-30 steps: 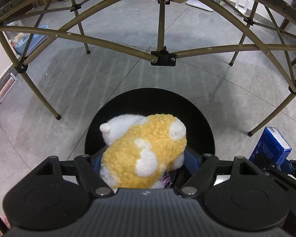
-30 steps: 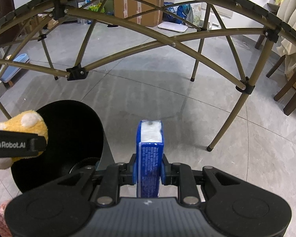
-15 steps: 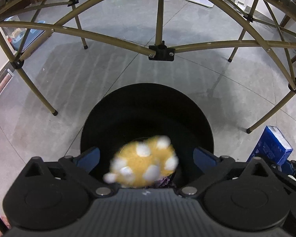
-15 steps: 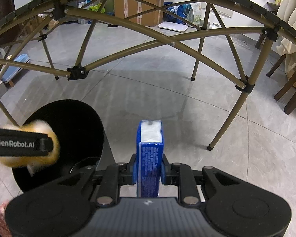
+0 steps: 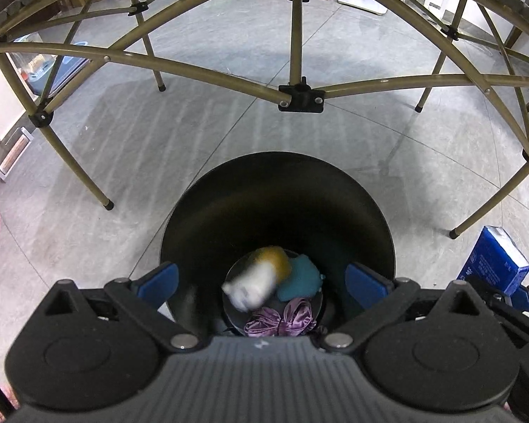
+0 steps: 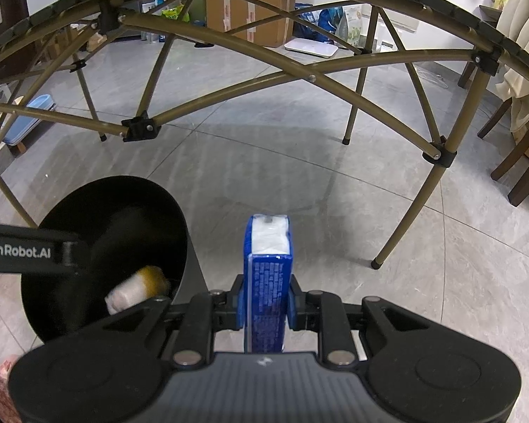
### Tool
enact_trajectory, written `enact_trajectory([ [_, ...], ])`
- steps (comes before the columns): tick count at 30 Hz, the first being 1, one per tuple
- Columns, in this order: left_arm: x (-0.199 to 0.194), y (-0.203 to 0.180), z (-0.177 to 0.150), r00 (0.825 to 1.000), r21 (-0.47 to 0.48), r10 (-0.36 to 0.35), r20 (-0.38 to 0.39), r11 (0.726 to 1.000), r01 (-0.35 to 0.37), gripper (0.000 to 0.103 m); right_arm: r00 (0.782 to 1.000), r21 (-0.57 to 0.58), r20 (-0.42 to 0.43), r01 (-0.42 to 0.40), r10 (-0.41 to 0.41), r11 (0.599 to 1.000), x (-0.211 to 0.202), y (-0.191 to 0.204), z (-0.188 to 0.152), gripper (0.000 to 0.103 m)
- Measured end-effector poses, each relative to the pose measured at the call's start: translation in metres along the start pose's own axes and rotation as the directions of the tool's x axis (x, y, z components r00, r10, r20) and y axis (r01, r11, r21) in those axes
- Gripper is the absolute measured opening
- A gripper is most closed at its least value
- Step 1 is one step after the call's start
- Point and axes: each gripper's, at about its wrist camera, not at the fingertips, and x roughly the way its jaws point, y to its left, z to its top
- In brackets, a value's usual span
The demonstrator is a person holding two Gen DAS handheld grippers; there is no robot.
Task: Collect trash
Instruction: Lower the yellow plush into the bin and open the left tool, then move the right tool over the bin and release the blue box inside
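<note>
My left gripper point(image 5: 261, 278) stands open above the black round bin point(image 5: 363, 197), nothing between its blue pads point(image 5: 158, 278). A yellow-and-white plush toy point(image 5: 261, 276) lies blurred at the bin's bottom, beside a teal item point(image 5: 301, 276) and a purple shiny wad point(image 5: 282, 322). In the right wrist view the same bin point(image 6: 70, 303) is at lower left with the plush toy point(image 6: 137, 289) inside. My right gripper point(image 6: 266, 303) is shut on a blue tissue pack point(image 6: 268, 271), held upright to the right of the bin. That tissue pack point(image 5: 493, 264) shows at the left wrist view's right edge.
A folding table's tan legs and cross braces point(image 5: 299, 95) arch over the grey tiled floor. A wooden chair point(image 6: 522, 155) stands at the right. Cardboard boxes point(image 6: 250, 17) and bags line the far wall. A light blue tray point(image 6: 28, 116) sits at the left.
My left gripper opened and let go of the plush toy, which fell into the bin. The right gripper kept still with the tissue pack.
</note>
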Motion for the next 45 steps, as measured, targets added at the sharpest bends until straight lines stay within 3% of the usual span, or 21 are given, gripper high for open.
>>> enact_trajectory([
  [11,-0.016,0.021,0.000,0.999,-0.006,-0.002,0.033,1.000,0.002,0.103,1.000,-0.013,0.006,-0.019,0.019,1.000,-0.005,0.005,0.001,0.021],
  [29,-0.025,0.072,-0.004,0.997,-0.028,0.053,0.050,0.998,-0.052,0.103,0.997,-0.025,0.025,-0.067,0.067,0.997,-0.016,0.018,0.007,0.021],
  [45,-0.026,0.113,-0.007,0.995,-0.095,0.099,0.035,0.991,-0.095,0.103,0.987,-0.107,0.033,-0.156,0.160,0.982,-0.030,0.067,0.014,0.021],
])
